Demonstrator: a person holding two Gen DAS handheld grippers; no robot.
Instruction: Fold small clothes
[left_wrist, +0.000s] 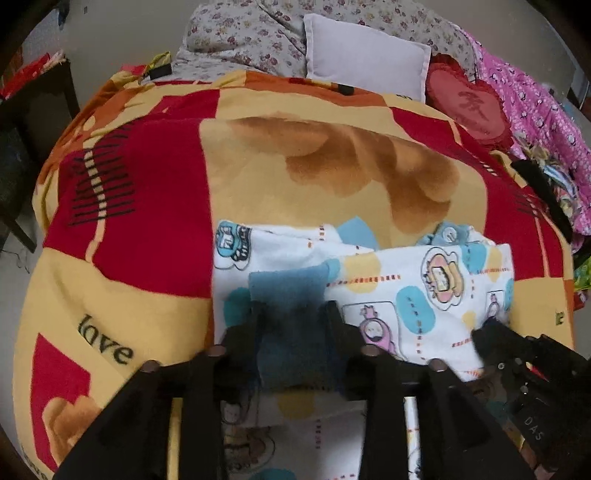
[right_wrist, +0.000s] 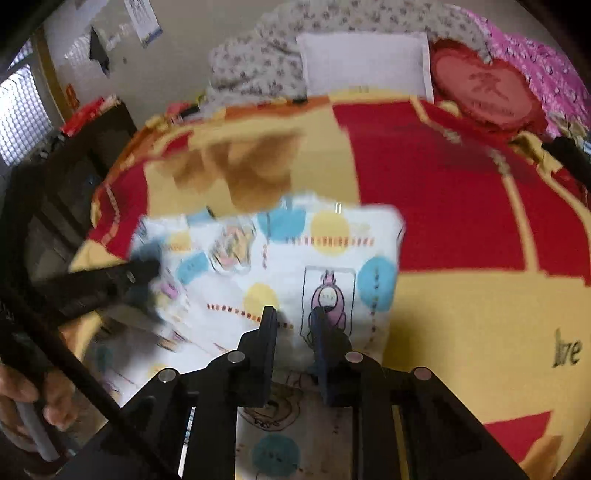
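A small white garment (left_wrist: 406, 280) printed with cartoons and blue and yellow dots lies on the red and yellow bedspread (left_wrist: 155, 206). It has a blue cuff (left_wrist: 291, 291). My left gripper (left_wrist: 293, 314) is shut on the blue cuff, lifted over the garment. My right gripper (right_wrist: 293, 321) is shut on the garment's near edge (right_wrist: 295, 258); its view is blurred. The right gripper also shows at the lower right of the left wrist view (left_wrist: 491, 332), and the left one at the left of the right wrist view (right_wrist: 144, 271).
At the bed's far end lie a white pillow (left_wrist: 365, 59), a floral quilt (left_wrist: 243, 37), a red heart cushion (left_wrist: 469, 103) and pink clothing (left_wrist: 535, 107). A dark table (left_wrist: 33, 122) stands left of the bed.
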